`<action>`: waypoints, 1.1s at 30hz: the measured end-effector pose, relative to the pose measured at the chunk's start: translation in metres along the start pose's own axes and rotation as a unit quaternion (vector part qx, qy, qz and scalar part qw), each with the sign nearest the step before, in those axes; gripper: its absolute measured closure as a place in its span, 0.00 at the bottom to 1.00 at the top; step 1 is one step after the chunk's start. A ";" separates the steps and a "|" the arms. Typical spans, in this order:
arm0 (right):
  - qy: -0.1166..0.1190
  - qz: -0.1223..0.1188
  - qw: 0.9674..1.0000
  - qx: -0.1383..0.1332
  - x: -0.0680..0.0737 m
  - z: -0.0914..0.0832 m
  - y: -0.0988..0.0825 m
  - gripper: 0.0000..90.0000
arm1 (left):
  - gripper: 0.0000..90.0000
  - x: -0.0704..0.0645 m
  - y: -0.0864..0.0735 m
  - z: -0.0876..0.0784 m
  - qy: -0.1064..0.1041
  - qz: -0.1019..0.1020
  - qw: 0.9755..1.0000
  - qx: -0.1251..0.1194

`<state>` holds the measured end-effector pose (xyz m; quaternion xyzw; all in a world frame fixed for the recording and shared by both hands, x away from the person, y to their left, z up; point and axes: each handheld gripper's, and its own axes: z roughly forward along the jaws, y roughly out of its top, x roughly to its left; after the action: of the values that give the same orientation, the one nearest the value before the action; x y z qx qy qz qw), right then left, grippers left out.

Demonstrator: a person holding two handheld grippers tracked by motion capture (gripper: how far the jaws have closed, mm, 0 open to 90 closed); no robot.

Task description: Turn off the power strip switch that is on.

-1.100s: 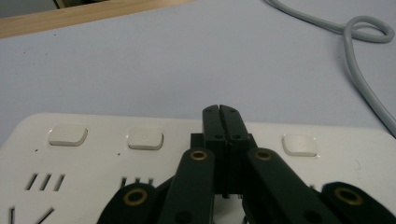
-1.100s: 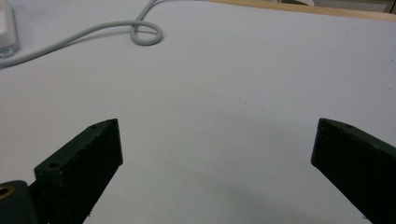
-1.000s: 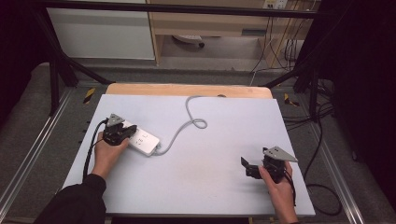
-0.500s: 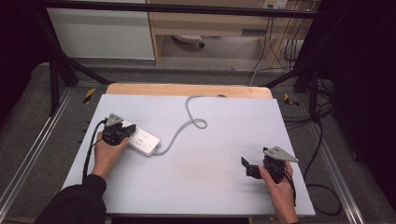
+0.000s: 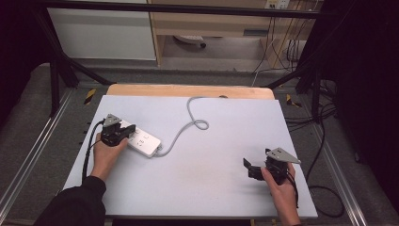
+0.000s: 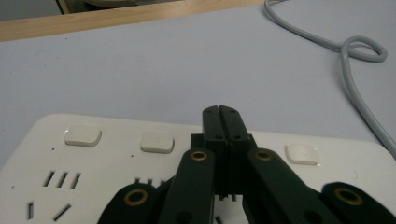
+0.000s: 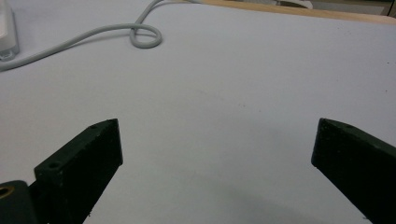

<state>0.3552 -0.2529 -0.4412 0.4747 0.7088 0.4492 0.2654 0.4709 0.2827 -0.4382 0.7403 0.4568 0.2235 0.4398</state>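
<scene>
On the pale table (image 5: pixel 211 183) we see a white power strip (image 5: pixel 143 141) at the left side. Our left gripper (image 6: pixel 219 112), jaws pressed together, sits over its buttons; our right gripper (image 7: pixel 215 154) gapes wide, well apart. The strip looks rigid and light, so we would grip its long edges, not the soft cable (image 5: pixel 188 127).

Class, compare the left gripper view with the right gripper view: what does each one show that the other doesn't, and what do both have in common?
The left gripper view alone shows the power strip's top face close up, with its white switch buttons and socket slots, and the left gripper with its jaws shut together above it. The right gripper view alone shows the right gripper with jaws wide apart over bare table, holding nothing. Both show the grey cable with its small loop, the pale tabletop and the wooden edge beyond it.
</scene>
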 end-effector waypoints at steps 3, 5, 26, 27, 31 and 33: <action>-0.001 -0.001 1.000 -0.001 0.000 0.000 0.000 0.03 | 1.00 -0.001 0.000 0.000 -0.003 0.000 1.000 -0.003; -0.001 0.001 1.000 0.000 0.000 0.000 0.000 0.03 | 1.00 -0.001 0.000 0.000 -0.004 -0.002 1.000 -0.003; -0.001 0.000 1.000 -0.001 0.000 0.000 0.000 0.03 | 1.00 -0.002 0.001 -0.001 -0.012 -0.005 1.000 -0.009; -0.001 0.000 1.000 -0.001 0.000 0.000 0.000 0.03 | 1.00 -0.002 0.001 -0.001 -0.012 -0.007 1.000 -0.011; -0.001 0.000 1.000 -0.001 0.000 0.000 0.000 0.03 | 1.00 -0.002 0.002 -0.001 -0.013 -0.007 1.000 -0.012; -0.001 0.000 1.000 -0.001 0.000 0.000 0.000 0.03 | 1.00 -0.002 0.002 -0.002 -0.013 -0.009 1.000 -0.014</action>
<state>0.3552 -0.2534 -0.4410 0.4750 0.7080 0.4493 0.2668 0.4696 0.2813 -0.4358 0.7330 0.4544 0.2162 0.4577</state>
